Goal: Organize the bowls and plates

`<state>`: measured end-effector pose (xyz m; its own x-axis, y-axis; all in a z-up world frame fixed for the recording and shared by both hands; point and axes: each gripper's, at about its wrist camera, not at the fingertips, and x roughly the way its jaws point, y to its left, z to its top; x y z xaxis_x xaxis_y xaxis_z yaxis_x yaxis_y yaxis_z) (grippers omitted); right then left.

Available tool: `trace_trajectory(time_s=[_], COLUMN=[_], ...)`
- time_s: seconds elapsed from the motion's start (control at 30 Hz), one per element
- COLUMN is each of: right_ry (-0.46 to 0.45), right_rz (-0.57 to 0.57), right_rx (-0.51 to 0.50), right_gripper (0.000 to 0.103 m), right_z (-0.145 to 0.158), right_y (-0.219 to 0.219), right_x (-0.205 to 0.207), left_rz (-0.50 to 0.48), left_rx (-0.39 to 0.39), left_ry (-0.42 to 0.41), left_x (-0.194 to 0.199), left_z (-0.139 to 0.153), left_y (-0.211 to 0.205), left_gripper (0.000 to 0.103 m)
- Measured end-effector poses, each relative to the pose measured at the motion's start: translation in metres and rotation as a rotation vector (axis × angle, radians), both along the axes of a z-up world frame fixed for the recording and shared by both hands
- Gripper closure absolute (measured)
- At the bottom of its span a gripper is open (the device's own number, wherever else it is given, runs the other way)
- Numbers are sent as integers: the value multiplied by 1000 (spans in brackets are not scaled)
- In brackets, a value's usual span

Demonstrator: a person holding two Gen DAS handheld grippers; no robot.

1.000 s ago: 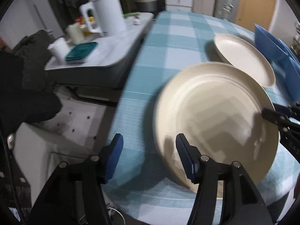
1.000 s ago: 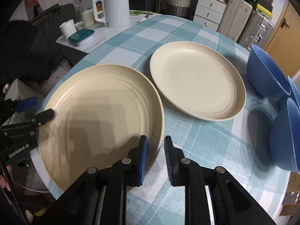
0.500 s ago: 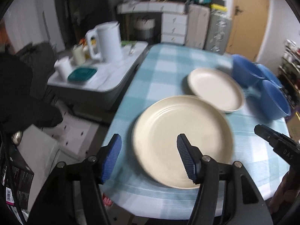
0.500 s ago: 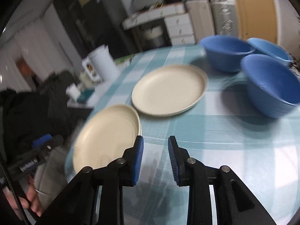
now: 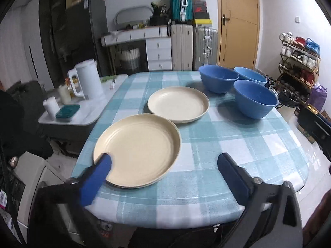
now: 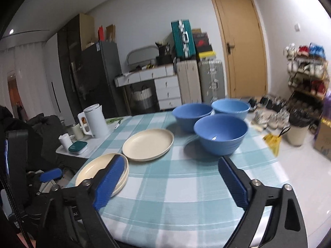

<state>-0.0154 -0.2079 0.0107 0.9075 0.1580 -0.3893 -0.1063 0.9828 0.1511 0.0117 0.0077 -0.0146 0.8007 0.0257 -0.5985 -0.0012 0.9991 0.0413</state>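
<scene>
Two cream plates lie on the checked table: a near plate (image 5: 137, 148) (image 6: 97, 170) at the front left and a far plate (image 5: 178, 103) (image 6: 148, 143) behind it. Three blue bowls stand at the back right: a nearest bowl (image 5: 255, 99) (image 6: 220, 134), a middle bowl (image 5: 218, 80) (image 6: 192, 113) and a far bowl (image 5: 250, 76) (image 6: 230, 107). My left gripper (image 5: 163, 176) is open and empty, held back over the table's front edge. My right gripper (image 6: 172, 184) is open and empty, also pulled back at the front edge. The left gripper's blue fingertip (image 6: 50, 174) shows in the right wrist view.
A low side table (image 5: 91, 111) at the left holds a white kettle (image 5: 88, 82), a white cup (image 5: 50, 107) and a teal-lidded box (image 5: 67, 110). Drawers, suitcases and a door stand behind. A shoe rack (image 5: 298, 62) is at the right.
Both grippers have drawn back and up from the near plate and opened wide. The right gripper let go of the plate's rim. The plate now lies flat on the table.
</scene>
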Motion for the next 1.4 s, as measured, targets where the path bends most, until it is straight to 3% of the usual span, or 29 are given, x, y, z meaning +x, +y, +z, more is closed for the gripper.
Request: trace_trajectory(time_s=[0.1, 0.3, 0.63, 1.4], right_ry=[-31, 10, 41, 11], right_rz=[-9, -9, -46, -62], right_rx=[-8, -15, 22, 66], right_gripper=[1, 1, 1, 1], right_z=[0, -8, -14, -31], right_y=[-4, -6, -6, 3], right_x=[-19, -42, -61, -77], left_rz=[-13, 7, -5, -12], left_rx=[16, -69, -57, -89], left_ry=[-50, -70, -105, -40], left_x=[-13, -33, -55, -50], left_z=[7, 9, 13, -5], left_y=[-10, -9, -12, -11], left_gripper=[0, 0, 0, 0])
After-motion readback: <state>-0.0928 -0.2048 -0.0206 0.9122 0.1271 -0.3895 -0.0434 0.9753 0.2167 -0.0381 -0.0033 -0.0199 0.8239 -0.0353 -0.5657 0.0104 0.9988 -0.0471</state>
